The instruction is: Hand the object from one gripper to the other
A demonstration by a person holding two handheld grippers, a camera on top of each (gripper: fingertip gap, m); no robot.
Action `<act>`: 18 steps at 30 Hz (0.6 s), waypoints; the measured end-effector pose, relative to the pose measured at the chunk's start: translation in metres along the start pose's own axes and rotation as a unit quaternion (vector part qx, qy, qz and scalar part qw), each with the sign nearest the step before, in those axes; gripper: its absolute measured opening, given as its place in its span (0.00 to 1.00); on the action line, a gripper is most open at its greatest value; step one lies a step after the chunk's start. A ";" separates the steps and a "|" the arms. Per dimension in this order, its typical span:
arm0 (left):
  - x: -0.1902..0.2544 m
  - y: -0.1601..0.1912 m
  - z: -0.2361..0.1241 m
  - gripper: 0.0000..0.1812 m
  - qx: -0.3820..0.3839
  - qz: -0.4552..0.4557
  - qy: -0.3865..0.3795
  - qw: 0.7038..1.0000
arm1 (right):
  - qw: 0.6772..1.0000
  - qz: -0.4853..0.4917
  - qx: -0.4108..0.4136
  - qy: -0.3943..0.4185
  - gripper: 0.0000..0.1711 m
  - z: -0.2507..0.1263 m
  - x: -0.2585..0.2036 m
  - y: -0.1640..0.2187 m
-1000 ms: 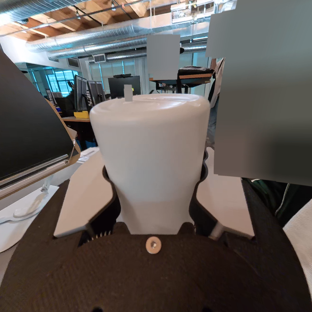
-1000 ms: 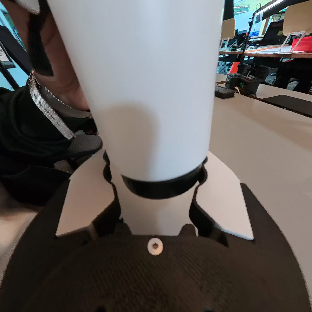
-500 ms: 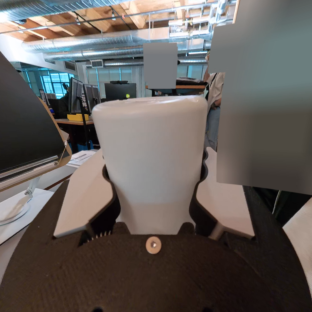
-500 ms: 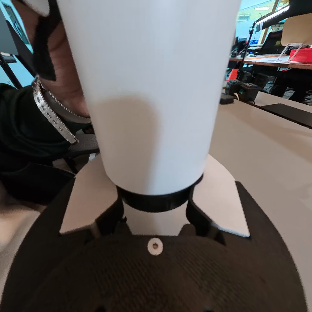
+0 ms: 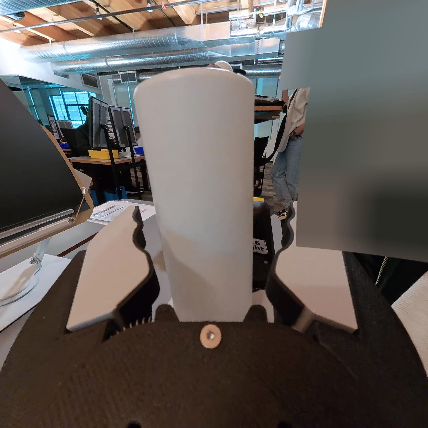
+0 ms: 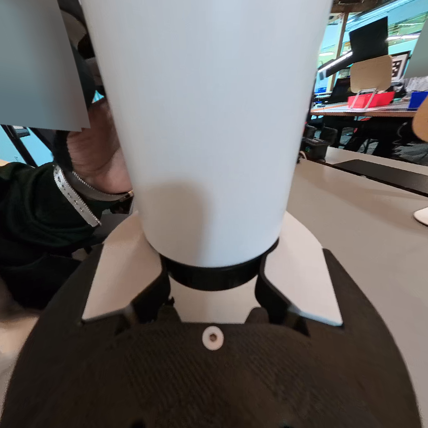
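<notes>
You have one white tumbler (image 5: 196, 185) and two grippers on show. Your left gripper (image 5: 212, 236) has its jaws spread wide, with clear gaps on both sides of the tumbler, so it is not touching it. Your right gripper (image 6: 214, 252) has its jaws closed on the tumbler's (image 6: 208, 127) narrow end, just above its black base ring (image 6: 212, 276).

In the left view the tumbler stands upright between the fingers, long axis straight up the frame, its far end a closed, rounded rim. In the right view it widens away from the camera and fills most of the frame, hiding the left gripper.

Behind it there is a hand (image 6: 97, 159) with one wristwatch (image 6: 76, 196). The beige table (image 6: 347, 231) lies below. Two monitors (image 5: 111, 125) stand well apart at the back, and a person (image 5: 289, 148) stands to the right.
</notes>
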State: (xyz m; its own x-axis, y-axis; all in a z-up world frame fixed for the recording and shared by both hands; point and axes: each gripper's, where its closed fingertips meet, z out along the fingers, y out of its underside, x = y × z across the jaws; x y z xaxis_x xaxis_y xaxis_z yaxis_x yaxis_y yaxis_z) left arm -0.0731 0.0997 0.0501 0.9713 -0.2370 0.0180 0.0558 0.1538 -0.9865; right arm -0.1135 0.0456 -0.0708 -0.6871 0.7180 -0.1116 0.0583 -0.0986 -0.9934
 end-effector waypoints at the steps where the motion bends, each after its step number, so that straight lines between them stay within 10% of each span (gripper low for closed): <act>1: -0.001 0.000 0.000 0.64 0.000 -0.002 -0.002 1.000 | 1.000 -0.002 0.001 0.004 0.55 -0.002 0.003 -0.001; 18: -0.043 -0.011 -0.034 0.74 -0.076 0.100 -0.112 0.986 | 0.992 -0.074 -0.054 0.087 0.55 -0.034 0.049 -0.008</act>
State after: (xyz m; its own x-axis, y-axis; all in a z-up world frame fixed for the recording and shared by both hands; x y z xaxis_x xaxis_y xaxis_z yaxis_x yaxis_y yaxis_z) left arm -0.1235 0.0752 0.0548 0.9871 0.0046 -0.1597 -0.1598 0.0258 -0.9868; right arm -0.1234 0.1049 -0.0688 -0.5589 0.8282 0.0419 0.0497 0.0839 -0.9952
